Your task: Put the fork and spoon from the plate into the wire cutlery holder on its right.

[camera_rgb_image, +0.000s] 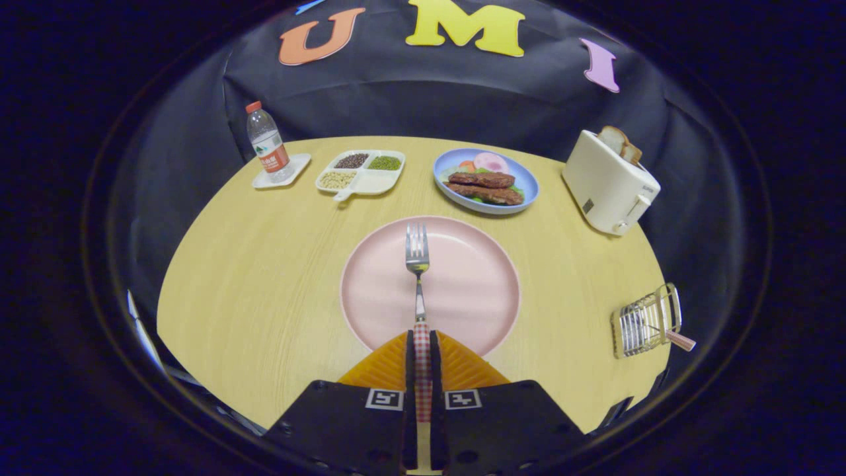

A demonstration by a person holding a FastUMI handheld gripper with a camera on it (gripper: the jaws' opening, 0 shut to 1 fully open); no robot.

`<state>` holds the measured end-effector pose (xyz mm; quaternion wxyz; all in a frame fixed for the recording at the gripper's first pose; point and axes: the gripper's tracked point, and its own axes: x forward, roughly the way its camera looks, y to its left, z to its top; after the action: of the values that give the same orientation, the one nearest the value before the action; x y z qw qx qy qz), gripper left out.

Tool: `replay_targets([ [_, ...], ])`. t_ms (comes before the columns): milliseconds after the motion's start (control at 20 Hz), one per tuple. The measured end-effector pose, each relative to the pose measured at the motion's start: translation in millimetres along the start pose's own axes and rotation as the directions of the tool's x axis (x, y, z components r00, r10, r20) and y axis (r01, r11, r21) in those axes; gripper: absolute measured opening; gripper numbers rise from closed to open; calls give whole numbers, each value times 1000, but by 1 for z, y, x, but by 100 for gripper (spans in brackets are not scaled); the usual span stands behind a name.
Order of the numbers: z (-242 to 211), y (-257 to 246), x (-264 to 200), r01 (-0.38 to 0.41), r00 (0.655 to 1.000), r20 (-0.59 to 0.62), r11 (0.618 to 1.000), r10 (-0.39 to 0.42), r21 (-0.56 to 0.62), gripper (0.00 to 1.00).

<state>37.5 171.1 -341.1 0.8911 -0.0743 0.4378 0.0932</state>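
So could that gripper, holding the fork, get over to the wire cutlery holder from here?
Probably yes. The gripper is shut on the checked-handled metal fork above the round pink plate, and only bare wooden table lies between it and the wire cutlery holder.

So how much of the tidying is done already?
One piece with a checked handle already lies in the wire cutlery holder. The gripper is shut on the fork, its tines over the pink plate. Carrying it to the holder is left.
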Motion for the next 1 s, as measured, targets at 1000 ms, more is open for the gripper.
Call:
replay_targets([
  [1000,8,-248,-108,103,994,-35,994,-101,48,8],
])
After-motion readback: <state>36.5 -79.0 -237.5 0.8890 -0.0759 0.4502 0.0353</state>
